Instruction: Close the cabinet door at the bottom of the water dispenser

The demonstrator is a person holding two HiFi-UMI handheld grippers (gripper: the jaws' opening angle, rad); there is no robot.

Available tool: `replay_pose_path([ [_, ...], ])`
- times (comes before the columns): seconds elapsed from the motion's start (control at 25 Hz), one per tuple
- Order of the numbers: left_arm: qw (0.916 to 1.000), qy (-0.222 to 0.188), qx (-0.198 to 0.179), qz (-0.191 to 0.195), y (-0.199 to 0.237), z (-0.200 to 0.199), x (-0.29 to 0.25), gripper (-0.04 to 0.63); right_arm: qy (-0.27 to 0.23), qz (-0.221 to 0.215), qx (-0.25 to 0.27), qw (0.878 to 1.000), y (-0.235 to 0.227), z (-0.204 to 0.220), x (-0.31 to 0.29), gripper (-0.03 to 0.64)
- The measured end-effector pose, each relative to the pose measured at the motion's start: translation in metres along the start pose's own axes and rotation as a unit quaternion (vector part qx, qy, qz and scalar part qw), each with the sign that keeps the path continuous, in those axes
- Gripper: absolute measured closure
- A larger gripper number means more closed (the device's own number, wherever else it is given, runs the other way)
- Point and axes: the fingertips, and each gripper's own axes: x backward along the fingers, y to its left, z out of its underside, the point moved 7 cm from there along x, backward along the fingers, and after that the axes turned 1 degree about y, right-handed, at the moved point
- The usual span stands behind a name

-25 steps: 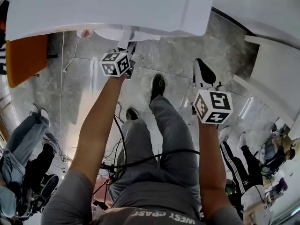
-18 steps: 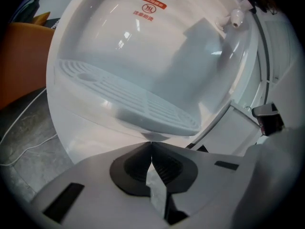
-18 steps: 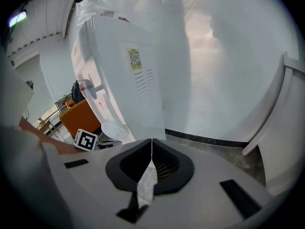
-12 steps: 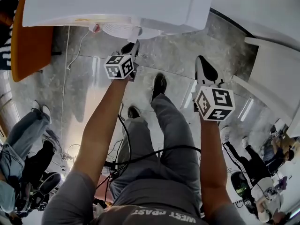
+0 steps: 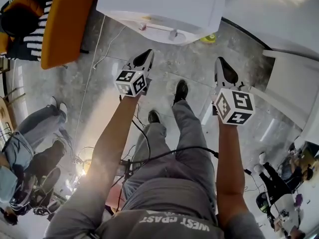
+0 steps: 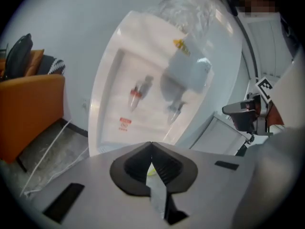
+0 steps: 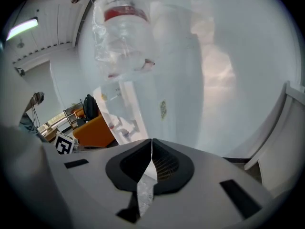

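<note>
Orange chair: stood at far left, well apart from both tools.
Left gripper: jaws pressed together and gripping nothing; it was held above the floor, near the front of the machine.
Water dispenser: white body at top centre, seen from above in the head view and front-on in the left gripper view.
Cabinet door: belonged to the dispenser's base, below the tap recess (no view showed it, since the left gripper's own body covered that part); whether it stood ajar could not be told.
Right gripper: jaws likewise together and empty, level with the dispenser's right side and apart from it.
Handling, judged: the door was probably a light, stiff, hinged panel with a smooth face, so it should swing under a gentle push. Closed jaw tips against the free edge, away from the hinge, would serve best. A hard shove might rock the tall body with its bottle on top.
Count: 1 chair, 2 grippers, 1 dispenser, 2 taps, 1 bottle.
</note>
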Motion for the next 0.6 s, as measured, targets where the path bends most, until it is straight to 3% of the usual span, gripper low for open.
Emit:
replay_pose_path([
  [0.32, 0.9924, -0.097, -0.073, -0.018, -0.031, -0.142, 0.129, 0.580, -0.076, -0.033, 0.025, 0.996, 0.054, -0.090, 0.064, 0.588],
  [0.6, 0.9744, -0.188, -0.123, -0.014, -0.077, -0.254, 0.237, 0.580, -0.150, -0.072, 0.069, 0.984, 0.111, -0.171, 0.138, 0.588],
])
